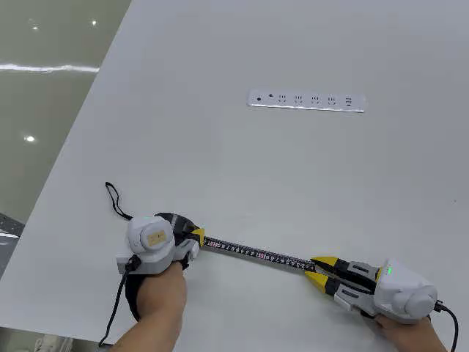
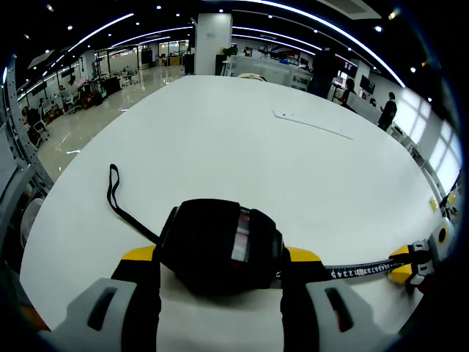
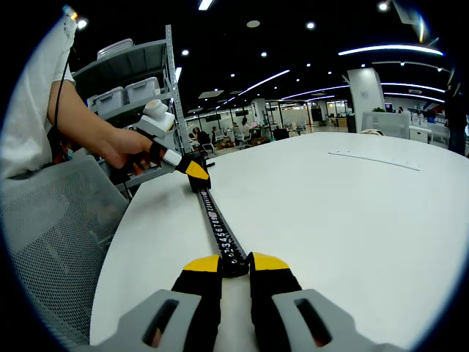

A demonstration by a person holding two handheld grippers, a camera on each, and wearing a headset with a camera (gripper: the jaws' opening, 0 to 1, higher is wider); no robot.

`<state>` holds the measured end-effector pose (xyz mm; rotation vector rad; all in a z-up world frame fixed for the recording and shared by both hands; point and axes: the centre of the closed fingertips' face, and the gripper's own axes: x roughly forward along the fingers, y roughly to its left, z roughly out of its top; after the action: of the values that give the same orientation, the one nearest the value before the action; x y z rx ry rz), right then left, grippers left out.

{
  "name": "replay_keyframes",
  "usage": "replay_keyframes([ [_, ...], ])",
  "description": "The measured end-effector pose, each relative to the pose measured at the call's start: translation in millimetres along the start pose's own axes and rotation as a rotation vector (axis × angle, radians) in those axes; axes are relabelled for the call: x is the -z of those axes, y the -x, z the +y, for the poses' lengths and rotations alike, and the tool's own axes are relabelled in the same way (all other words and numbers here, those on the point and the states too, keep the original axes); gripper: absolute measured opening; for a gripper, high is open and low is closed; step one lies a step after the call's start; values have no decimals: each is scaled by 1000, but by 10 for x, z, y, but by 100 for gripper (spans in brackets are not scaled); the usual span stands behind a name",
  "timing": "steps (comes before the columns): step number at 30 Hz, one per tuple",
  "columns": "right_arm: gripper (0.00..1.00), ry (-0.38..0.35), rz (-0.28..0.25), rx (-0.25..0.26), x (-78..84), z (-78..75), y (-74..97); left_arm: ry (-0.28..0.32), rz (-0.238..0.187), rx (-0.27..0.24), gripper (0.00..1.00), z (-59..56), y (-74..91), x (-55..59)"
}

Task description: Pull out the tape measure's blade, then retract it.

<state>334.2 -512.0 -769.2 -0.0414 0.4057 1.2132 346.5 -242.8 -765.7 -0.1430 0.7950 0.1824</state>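
Note:
A black tape measure case (image 2: 220, 244) (image 1: 181, 226) rests on the white table (image 1: 293, 169), and my left gripper (image 2: 220, 257) (image 1: 192, 238) is shut on its sides. Its dark blade (image 1: 256, 254) (image 3: 220, 231) (image 2: 363, 272) stretches out flat along the table to the right. My right gripper (image 3: 234, 265) (image 1: 314, 268) is shut on the blade's end, its yellow-tipped jaws pinching it. A black wrist strap (image 1: 115, 199) (image 2: 121, 204) trails from the case to the left.
A white power strip (image 1: 305, 100) (image 2: 311, 124) (image 3: 374, 159) lies farther back on the table. The table's left edge (image 1: 69, 147) runs diagonally beside a shiny floor. In the right gripper view, a mesh chair (image 3: 51, 242) and shelving (image 3: 139, 88) stand behind the person.

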Motion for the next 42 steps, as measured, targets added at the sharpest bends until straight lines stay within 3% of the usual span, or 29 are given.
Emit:
replay_keyframes([
  [42, 13, 8, 8, -47, -97, 110, -369, 2, 7, 1, 64, 12, -17, 10],
])
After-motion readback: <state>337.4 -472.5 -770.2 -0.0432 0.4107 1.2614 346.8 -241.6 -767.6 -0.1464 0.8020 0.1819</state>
